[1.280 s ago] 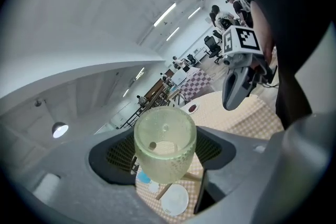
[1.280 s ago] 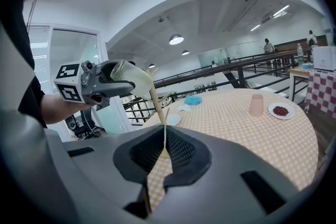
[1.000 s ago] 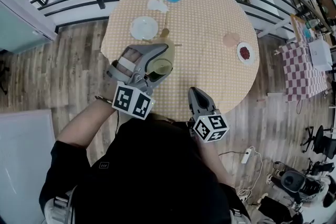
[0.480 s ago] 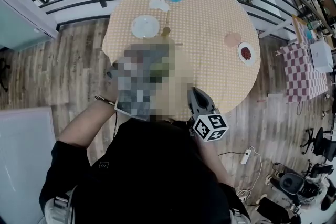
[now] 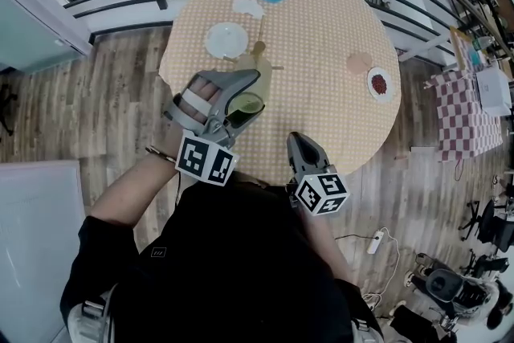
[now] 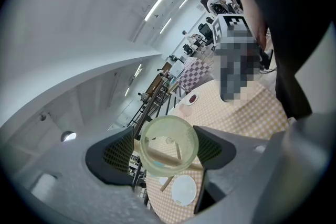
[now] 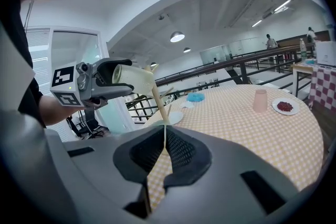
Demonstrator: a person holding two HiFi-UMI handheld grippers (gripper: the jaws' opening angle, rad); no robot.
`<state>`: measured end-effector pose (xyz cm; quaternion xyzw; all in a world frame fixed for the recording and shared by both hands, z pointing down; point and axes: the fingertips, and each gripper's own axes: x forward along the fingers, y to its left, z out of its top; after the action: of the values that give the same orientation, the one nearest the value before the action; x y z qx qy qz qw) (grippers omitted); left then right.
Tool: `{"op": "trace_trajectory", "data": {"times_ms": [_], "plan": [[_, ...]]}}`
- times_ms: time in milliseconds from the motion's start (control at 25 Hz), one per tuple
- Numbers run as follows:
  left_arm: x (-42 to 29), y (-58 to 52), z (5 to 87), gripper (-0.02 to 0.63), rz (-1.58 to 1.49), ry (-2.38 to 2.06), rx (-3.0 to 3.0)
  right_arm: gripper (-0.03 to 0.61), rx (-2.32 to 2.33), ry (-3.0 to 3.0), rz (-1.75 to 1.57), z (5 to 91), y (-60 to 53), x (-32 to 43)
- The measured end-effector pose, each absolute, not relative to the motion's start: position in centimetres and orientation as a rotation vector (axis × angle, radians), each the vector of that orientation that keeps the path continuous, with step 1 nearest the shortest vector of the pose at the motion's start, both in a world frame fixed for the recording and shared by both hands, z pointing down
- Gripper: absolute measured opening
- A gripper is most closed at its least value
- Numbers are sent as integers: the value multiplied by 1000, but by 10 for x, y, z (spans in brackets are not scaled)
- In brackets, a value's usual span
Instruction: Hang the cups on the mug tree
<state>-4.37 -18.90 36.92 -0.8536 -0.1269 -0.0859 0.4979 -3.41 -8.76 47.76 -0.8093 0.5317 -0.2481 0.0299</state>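
Firmly, dark mesh-textured fingers [image 6: 116, 153] clasp a round, translucent pale-green cup [image 6: 169, 145].

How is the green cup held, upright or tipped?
Tipped: the green cup lies sideways in the left tongs, mouth toward them.

A pale green cup [image 5: 245, 104] tilts sideways by the upright wooden mug tree [image 5: 259, 52]. A pink cup [image 5: 358, 63] stands well apart on the table [image 5: 321, 20].
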Motion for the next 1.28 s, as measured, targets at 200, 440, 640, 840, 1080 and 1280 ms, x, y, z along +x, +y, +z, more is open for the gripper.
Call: {"op": "trace_trajectory", "data": {"times_ms": [200, 440, 640, 840, 1080, 1280], "plan": [[-48, -187, 368, 337, -197, -299, -2039, 21, -2491, 1644, -763, 477, -90, -35], [-57, -184, 368, 337, -186, -306, -2037, 21, -2497, 1646, -763, 476, -91, -41], [-63, -178, 358, 337, -137, -297, -2051, 21, -2504, 1633, -769, 474, -87, -41], [-81, -177, 346, 337, -119, -252, -2076, 21, -2504, 1647, -749, 467, -81, -35], [-99, -170, 334, 336, -175, -94, -2146, 21, -2476, 1757, -695, 457, -62, -21], [-100, -136, 326, 312, -232, 10, -2222, 21, -2445, 1884, -644, 448, -27, -12]]}}
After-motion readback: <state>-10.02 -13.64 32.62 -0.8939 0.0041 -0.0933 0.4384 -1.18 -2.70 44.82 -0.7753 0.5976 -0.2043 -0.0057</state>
